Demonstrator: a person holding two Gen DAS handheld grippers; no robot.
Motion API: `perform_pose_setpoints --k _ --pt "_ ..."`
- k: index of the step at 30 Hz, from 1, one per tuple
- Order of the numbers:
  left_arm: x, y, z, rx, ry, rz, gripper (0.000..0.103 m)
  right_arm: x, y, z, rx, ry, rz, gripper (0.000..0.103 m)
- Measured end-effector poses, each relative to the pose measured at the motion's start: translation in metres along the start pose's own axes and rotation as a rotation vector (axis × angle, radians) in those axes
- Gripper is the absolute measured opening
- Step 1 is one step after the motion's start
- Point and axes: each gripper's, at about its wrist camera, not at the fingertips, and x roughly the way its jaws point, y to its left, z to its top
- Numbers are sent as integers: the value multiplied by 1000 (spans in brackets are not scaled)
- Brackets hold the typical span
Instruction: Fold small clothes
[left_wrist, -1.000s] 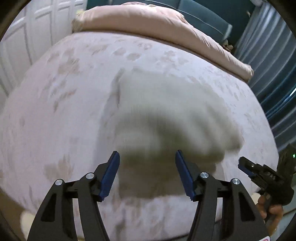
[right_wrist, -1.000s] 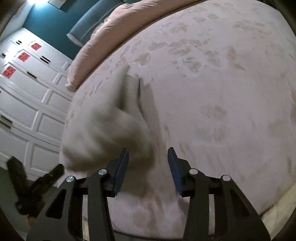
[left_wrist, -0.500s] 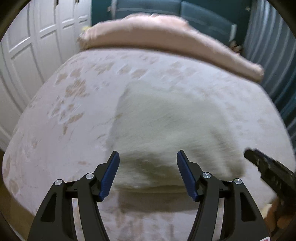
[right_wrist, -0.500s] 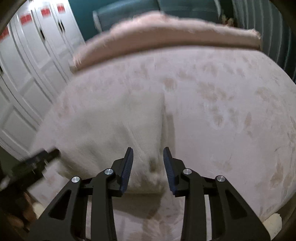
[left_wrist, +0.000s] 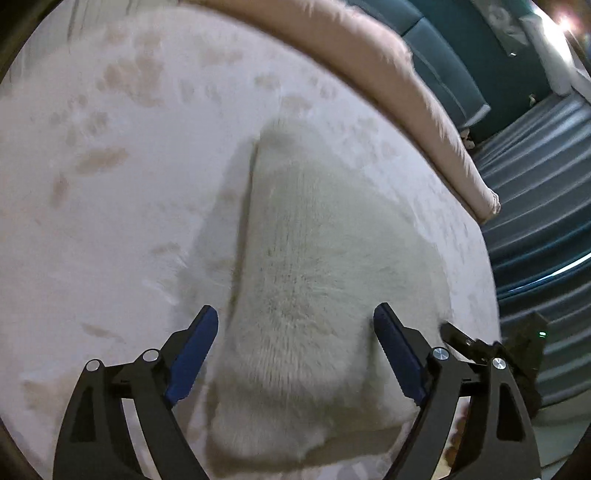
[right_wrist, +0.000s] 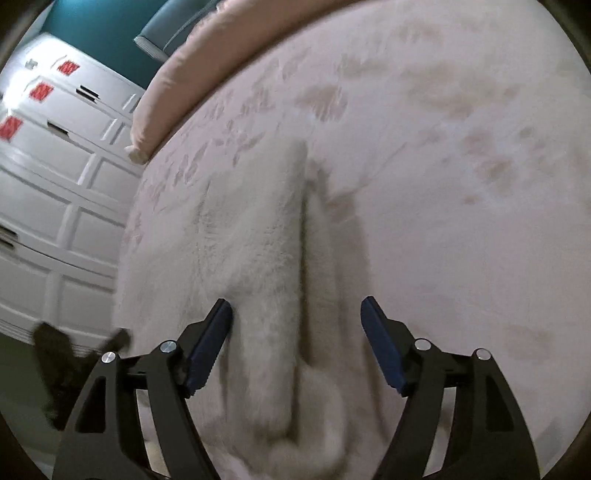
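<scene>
A cream fuzzy garment (left_wrist: 317, 280) lies flat on the pale pink bedspread (left_wrist: 110, 192) near the bed's front edge; it also shows in the right wrist view (right_wrist: 266, 280) with a folded ridge along its right side. My left gripper (left_wrist: 295, 332) is open, its blue pads straddling the garment's near left part. My right gripper (right_wrist: 295, 325) is open, its jaws either side of the garment's right folded edge. The right gripper also shows in the left wrist view (left_wrist: 491, 350), and the left gripper shows blurred in the right wrist view (right_wrist: 74, 350).
A pink rolled duvet (left_wrist: 406, 85) lies along the head of the bed. White panelled wardrobe doors (right_wrist: 48, 192) stand to the left, a teal headboard (left_wrist: 450, 70) and blue curtains (left_wrist: 535, 221) to the right.
Both grippers have moved in closer over the garment's near edge and swung outward. The right jaws have opened wider than half a second ago.
</scene>
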Motion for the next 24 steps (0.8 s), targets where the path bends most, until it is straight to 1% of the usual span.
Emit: perform_pose_setpoints --k 1,2,3,4,5,6,7,8,9,11,12,13,14,15,16,17,18,19,21,23,24 --pt "8 3 0 -28 23 -41 82 10 -2 1 30 31 45 68" --pt "11 3 0 -42 26 -52 78 17 -2 3 48 54 80 52" --pt "10 1 0 -40 13 -54 69 20 1 2 49 65 92 44" --pt "7 -6 3 -11 -9 -69 62 17 9 6 14 47 71 39" --pt "2 -12 5 8 -32 -79 52 8 23 9 -56 18 52 33" --pt "-5 -20 8 27 -54 -90 48 -4 36 11 -117 -22 45 29" --pt "-10 -26 8 41 -71 -106 47 -17 48 13 -167 -68 47 27" --pt "-19 -37 11 65 -104 -130 46 -39 62 17 -209 -138 57 24" --pt "-26 -46 12 87 -131 -141 46 -49 66 20 -222 -173 63 20" --pt "-28 -61 15 120 -159 -159 46 -70 73 26 -259 -252 51 20" --pt "-23 -66 13 142 -159 -143 46 -71 72 28 -280 -269 22 20" --pt "-13 -71 13 175 -154 -99 46 -67 67 30 -295 -266 -21 21" --pt "-2 -70 9 201 -144 -43 46 -51 56 33 -291 -230 -83 21" --pt "13 -68 5 214 -118 20 47 -26 39 34 -271 -145 -148 21" --pt "25 -61 -2 217 -81 84 48 -10 29 33 -256 -91 -196 22" --pt "32 -59 -9 221 -67 120 51 -3 17 27 -237 -74 -222 24" --pt "25 -60 -14 228 -95 121 51 -13 17 24 -233 -103 -201 25" --pt "15 -65 -17 250 -114 148 51 -26 22 21 -228 -131 -189 26" --pt "-3 -74 -20 280 -137 198 50 -64 39 12 -241 -212 -212 26" --pt "-21 -82 -27 318 -165 222 49 -87 56 -1 -283 -275 -224 26" --pt "-23 -85 -32 336 -158 252 50 -92 62 -10 -307 -285 -232 26"
